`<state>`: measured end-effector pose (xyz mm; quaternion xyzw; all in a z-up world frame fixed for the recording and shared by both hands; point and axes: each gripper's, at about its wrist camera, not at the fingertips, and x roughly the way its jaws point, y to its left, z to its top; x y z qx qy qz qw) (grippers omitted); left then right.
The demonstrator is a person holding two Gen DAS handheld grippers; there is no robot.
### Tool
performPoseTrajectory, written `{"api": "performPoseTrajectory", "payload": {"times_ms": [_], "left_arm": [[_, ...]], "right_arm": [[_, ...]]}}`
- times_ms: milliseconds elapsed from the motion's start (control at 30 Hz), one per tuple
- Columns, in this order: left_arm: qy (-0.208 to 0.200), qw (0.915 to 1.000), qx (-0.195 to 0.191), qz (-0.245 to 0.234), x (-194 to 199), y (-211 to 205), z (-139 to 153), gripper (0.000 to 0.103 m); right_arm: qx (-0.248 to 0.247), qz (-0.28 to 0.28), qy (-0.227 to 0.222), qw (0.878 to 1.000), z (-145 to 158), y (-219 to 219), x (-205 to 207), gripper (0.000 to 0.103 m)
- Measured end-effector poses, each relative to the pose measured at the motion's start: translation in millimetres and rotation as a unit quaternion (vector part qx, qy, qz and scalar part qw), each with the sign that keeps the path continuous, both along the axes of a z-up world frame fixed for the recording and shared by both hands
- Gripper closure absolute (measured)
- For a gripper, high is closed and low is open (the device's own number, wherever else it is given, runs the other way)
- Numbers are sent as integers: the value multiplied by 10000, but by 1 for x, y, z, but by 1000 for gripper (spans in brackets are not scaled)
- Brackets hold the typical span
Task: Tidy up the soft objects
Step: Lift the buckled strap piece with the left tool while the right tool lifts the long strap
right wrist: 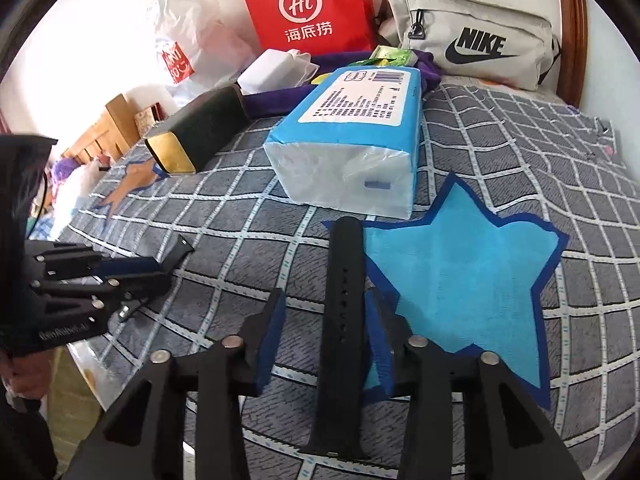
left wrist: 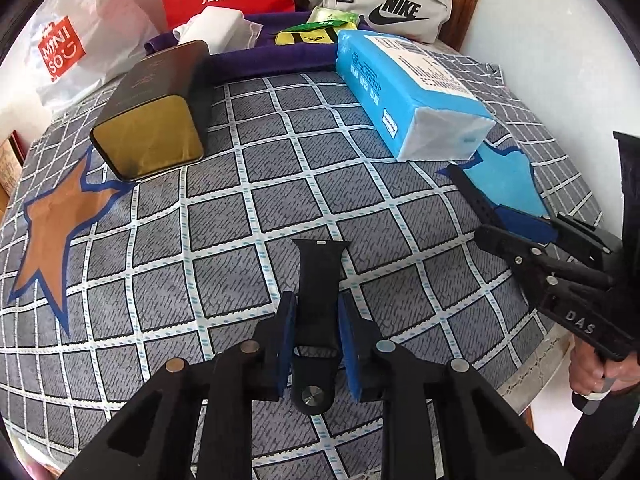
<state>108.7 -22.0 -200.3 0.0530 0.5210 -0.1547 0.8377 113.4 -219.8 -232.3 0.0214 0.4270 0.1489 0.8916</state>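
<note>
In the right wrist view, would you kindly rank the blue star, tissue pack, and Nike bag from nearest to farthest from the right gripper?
1. Blue star: beside the right gripper, on its right.
2. Tissue pack: ahead, mid-table.
3. Nike bag: at the back, upper right.

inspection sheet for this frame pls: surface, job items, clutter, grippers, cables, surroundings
Surface: grey checked cloth with an orange star patch and a blue star patch.
Job's things: two black watch strap halves; buckle half between the left gripper's fingers, holed half between the right gripper's fingers.
Clutter: blue tissue pack, black-and-gold box, purple cloth, small packets.
Grippers: left gripper shut on the buckle half; right gripper open, one pad clear of the strap.
Cables: nothing seen.
Surroundings: red Haidilao bag, Miniso bag, grey Nike bag.
</note>
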Motion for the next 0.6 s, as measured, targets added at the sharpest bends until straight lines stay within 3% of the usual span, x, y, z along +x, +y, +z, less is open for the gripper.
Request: {"api": "performPoseTrajectory", "payload": {"times_ms": [167,233,267,600], "left_arm": [[54,9999,-92,32,3,2,0,82],[45,9999,-102,31,0,3,0,82],[19,10000,-90,12,-2,3,0,82],[-53,9999,-119,63,-2,4,1,83]], "right_arm": [[-577,58,-218,9981,-3,9,-3,74],[-542,43,-249,9982,-3,7,-3,75],[-523,10,-261,9983,-3,5,-2,81],[-253,-154,-175,9994,0,0,5,82]]}}
